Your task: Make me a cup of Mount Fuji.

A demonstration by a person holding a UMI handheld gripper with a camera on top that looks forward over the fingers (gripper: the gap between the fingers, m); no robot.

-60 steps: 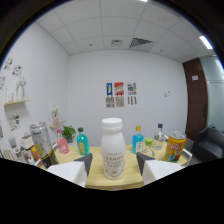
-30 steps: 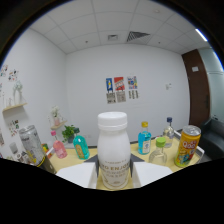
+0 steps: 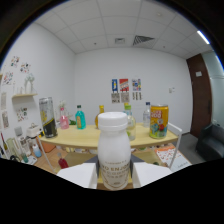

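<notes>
Both jaws clamping the white bottle (image 3: 114, 152) at lower centre, holding it upright, likely for carrying toward the desk (image 3: 90, 140).

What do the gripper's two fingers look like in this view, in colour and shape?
The gripper has two white fingers, broad, flat and blocky, with darker inner faces. Below them the view is black, so no body, cables or markings show. No hand or sleeve is visible.

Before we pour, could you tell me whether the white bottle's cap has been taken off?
No, the white bottle, held between the gripper fingers, has its cap on.
</notes>
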